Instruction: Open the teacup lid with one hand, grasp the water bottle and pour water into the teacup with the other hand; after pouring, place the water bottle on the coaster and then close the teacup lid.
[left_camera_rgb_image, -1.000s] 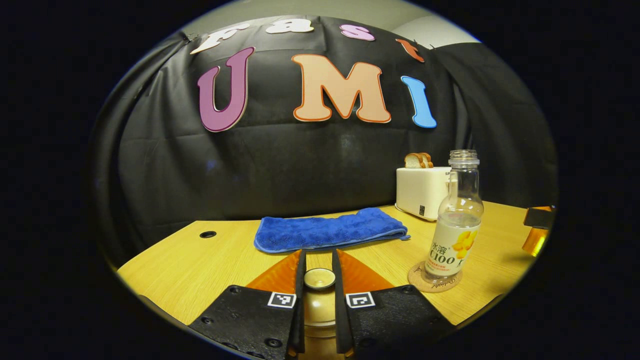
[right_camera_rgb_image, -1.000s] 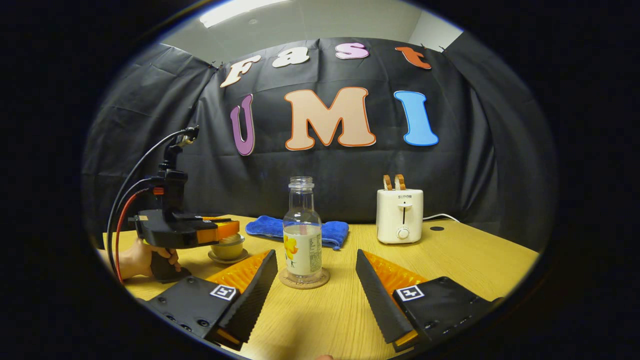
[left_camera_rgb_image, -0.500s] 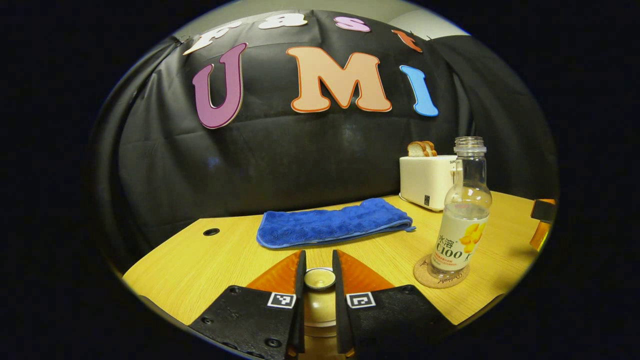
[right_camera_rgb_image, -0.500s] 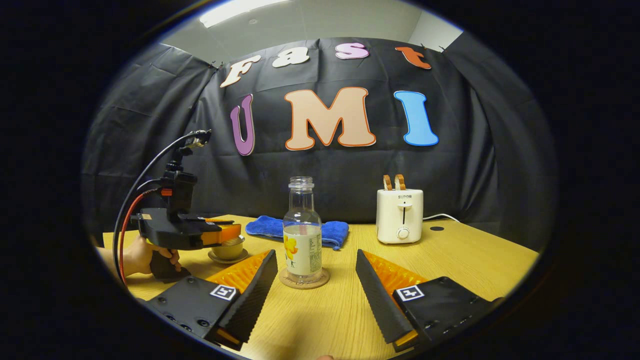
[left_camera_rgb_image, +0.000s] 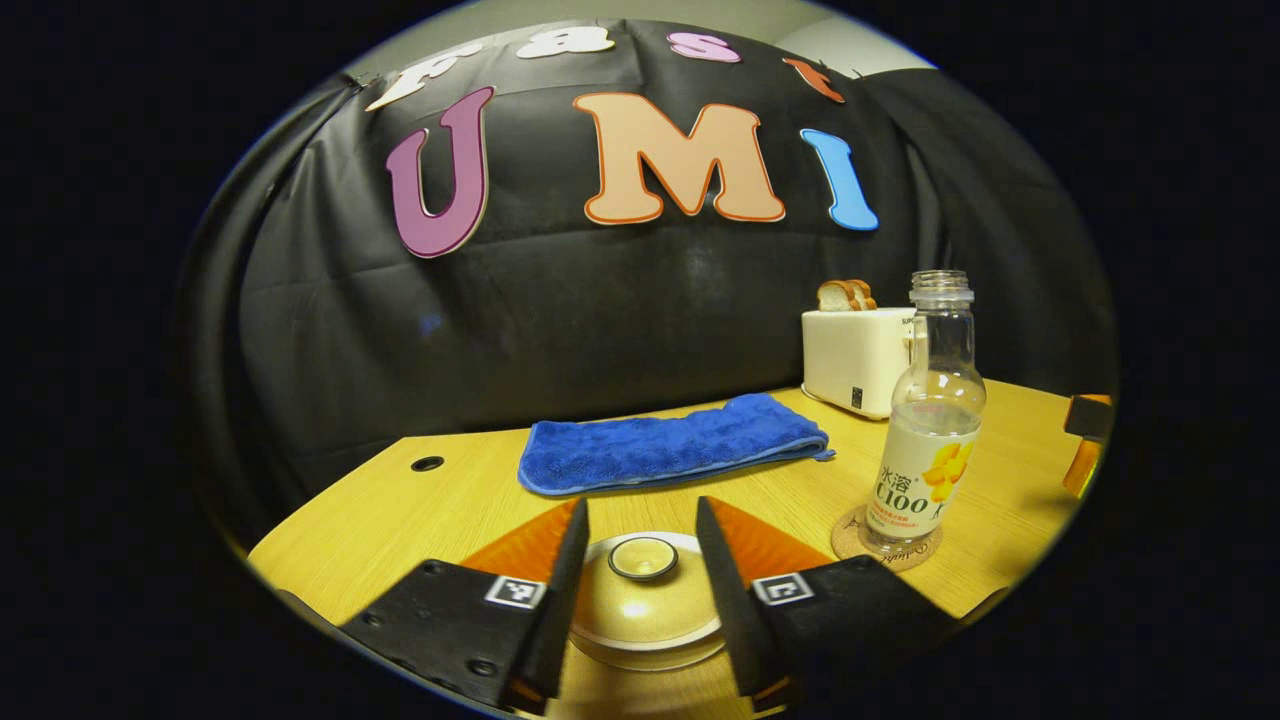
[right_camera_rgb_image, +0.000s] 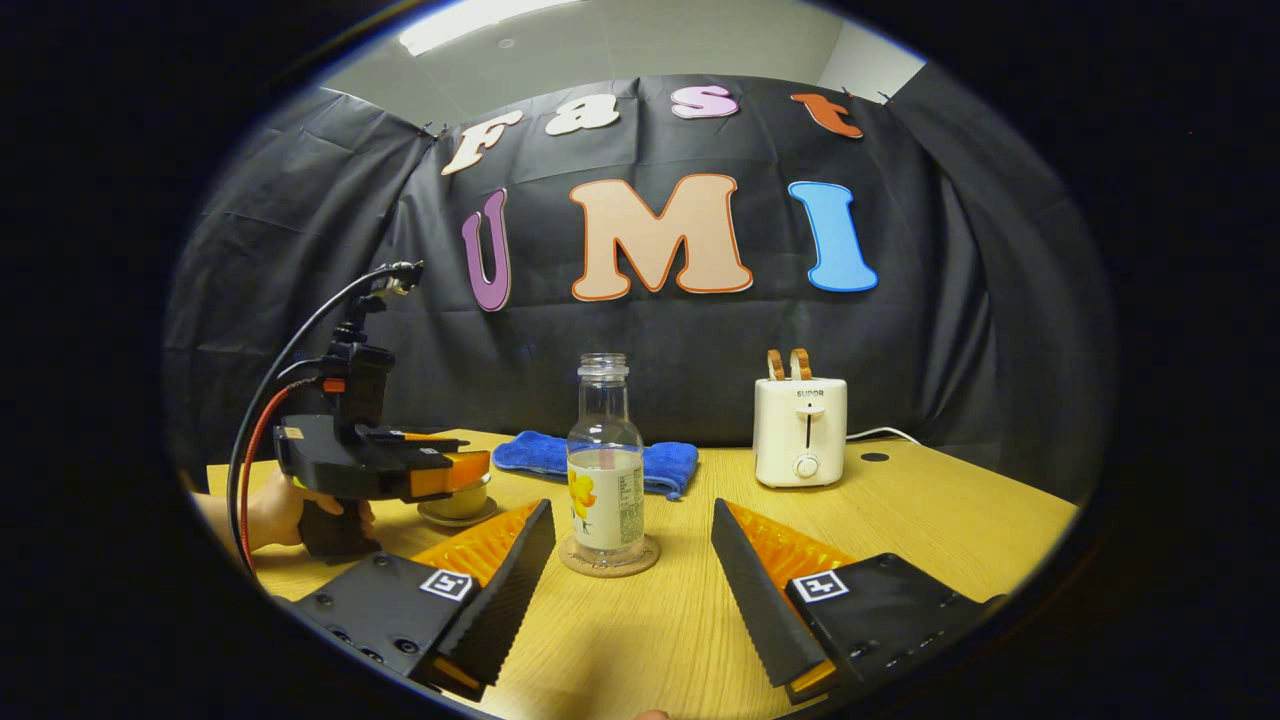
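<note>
The cream teacup lid (left_camera_rgb_image: 640, 600) with its round knob (left_camera_rgb_image: 642, 557) sits on the teacup, between the spread fingers of my left gripper (left_camera_rgb_image: 641, 512), which is open and touches nothing. In the right gripper view the left gripper (right_camera_rgb_image: 478, 468) hovers over the teacup (right_camera_rgb_image: 455, 502) on its saucer, held by a hand (right_camera_rgb_image: 270, 505). The uncapped water bottle (right_camera_rgb_image: 605, 470), partly filled, stands upright on the cork coaster (right_camera_rgb_image: 610, 560). My right gripper (right_camera_rgb_image: 632, 520) is open, a short way in front of the bottle, with nothing between its fingers.
A folded blue towel (left_camera_rgb_image: 670, 455) lies at the back of the wooden table (right_camera_rgb_image: 900, 520). A white toaster (right_camera_rgb_image: 800, 430) with bread slices stands at the back right. A cable hole (left_camera_rgb_image: 427, 463) is in the table's far left.
My left gripper has opened and let go of the lid knob; the lid now rests on the teacup. The right gripper and the bottle have not moved.
</note>
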